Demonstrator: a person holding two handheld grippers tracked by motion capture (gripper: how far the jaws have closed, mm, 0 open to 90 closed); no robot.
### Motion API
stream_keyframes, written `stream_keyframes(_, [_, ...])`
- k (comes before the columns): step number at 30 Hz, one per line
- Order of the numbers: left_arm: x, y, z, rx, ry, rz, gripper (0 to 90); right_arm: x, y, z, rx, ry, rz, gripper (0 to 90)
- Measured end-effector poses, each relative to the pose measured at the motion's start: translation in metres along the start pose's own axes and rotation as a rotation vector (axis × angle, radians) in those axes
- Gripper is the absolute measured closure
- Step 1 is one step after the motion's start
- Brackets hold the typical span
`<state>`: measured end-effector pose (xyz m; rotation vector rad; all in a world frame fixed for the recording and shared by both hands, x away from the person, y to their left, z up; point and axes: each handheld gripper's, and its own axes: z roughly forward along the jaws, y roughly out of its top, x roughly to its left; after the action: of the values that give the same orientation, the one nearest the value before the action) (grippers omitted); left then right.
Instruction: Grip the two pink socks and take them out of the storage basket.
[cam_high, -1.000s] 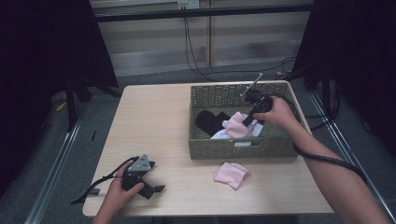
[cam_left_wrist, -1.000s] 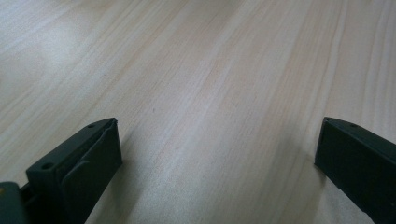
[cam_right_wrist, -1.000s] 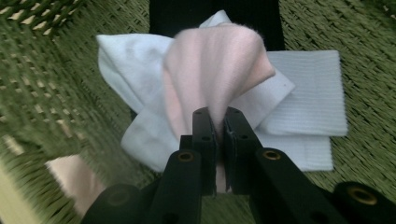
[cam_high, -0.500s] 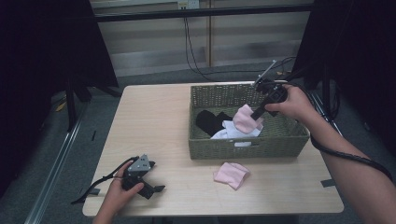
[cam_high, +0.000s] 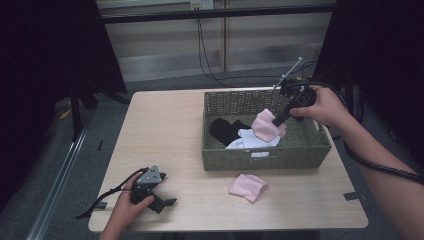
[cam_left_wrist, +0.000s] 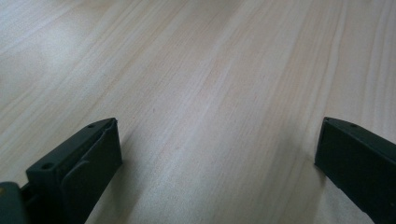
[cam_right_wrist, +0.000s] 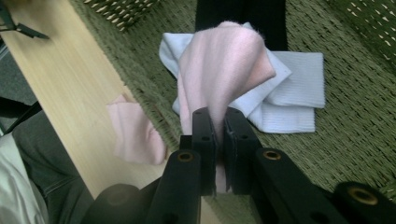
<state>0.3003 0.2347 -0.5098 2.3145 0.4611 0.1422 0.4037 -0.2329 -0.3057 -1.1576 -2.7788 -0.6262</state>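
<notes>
Pink sock lifted over the basket
Right gripper (cam_high: 278, 119) pinches the pink sock (cam_high: 266, 126) above the wicker basket (cam_high: 265, 156); left gripper (cam_high: 167, 203) rests spread at the table's (cam_high: 165, 130) near-left corner.

The table (cam_high: 165, 125) is bare over its whole left half, from the far left corner down to the near edge, where the left gripper (cam_high: 159, 200) rests with its jaws wide apart on the wood. The woven basket (cam_high: 265, 157) takes up the far right part, and its walls block any level approach to what lies inside. Within it, a black cloth (cam_high: 225, 129) and a white cloth (cam_high: 250, 140) cover the floor on the left; the right end is bare weave. The right gripper (cam_high: 276, 121), clamped on a pink cloth (cam_high: 265, 126), hangs above the basket. Another pink cloth (cam_high: 247, 186) lies on the strip between the basket's front wall and the near edge
</notes>
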Motion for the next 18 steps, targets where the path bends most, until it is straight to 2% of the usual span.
stream_keyframes(7, [0.0,0.0,0.0,0.0,0.0,0.0,0.0,0.015,-0.001,-0.011,-0.016,0.011,-0.04,83.9])
stream_keyframes(18, [0.0,0.0,0.0,-0.004,0.003,-0.001,0.0,0.03,-0.009,-0.022,-0.048,0.041,-0.069,83.8])
